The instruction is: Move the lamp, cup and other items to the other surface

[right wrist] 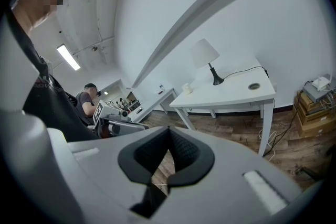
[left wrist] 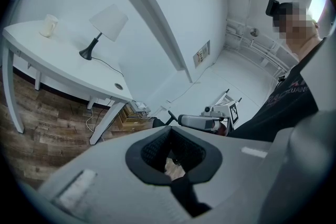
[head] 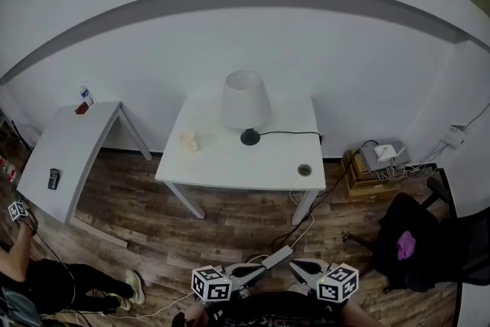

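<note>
A white-shaded lamp with a black base stands at the back of the white middle table, its cord running right. A pale cup sits left of it. The left gripper view shows the lamp and the cup; the right gripper view shows the lamp and the cup. Both grippers hang low by my body, far from the table. My left gripper and right gripper are shut and hold nothing.
A second white table stands at the left with a small black device, a bottle and a red item. A box stack, a black chair, floor cables and a seated person surround the area.
</note>
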A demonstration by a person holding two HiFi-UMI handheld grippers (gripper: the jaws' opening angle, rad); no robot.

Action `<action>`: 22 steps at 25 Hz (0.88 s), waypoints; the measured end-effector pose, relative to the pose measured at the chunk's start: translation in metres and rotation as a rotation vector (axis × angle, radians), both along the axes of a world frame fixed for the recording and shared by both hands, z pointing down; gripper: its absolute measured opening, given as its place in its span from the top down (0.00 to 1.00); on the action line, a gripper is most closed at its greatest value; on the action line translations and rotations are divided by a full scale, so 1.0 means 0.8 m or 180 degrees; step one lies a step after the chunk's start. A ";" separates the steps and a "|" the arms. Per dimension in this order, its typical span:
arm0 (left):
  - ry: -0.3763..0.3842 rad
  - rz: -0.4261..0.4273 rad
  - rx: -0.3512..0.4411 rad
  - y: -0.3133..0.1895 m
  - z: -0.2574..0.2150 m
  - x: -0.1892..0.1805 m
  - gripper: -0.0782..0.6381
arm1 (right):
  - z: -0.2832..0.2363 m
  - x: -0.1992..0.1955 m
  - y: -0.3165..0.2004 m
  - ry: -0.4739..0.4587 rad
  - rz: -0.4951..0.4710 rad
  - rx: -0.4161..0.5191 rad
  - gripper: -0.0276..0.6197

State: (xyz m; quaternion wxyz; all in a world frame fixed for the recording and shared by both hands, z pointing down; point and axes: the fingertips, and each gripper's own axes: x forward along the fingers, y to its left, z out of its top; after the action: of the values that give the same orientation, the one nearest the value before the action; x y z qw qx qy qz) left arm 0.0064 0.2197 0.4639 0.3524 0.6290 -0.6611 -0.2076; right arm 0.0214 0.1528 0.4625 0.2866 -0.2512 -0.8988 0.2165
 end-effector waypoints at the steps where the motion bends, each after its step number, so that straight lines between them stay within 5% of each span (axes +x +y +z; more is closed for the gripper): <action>1: 0.0006 0.0000 0.0007 0.000 0.000 0.001 0.89 | 0.000 0.001 0.000 0.0001 -0.0001 -0.0003 0.95; 22: 0.0080 -0.0135 -0.0039 -0.007 0.001 0.032 0.89 | -0.003 0.028 -0.009 -0.0016 -0.0165 -0.0150 0.95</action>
State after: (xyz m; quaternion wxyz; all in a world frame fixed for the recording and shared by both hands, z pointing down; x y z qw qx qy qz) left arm 0.0320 0.2138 0.4647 0.3601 0.6100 -0.6710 -0.2189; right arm 0.0435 0.1458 0.4597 0.2838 -0.2817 -0.8874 0.2294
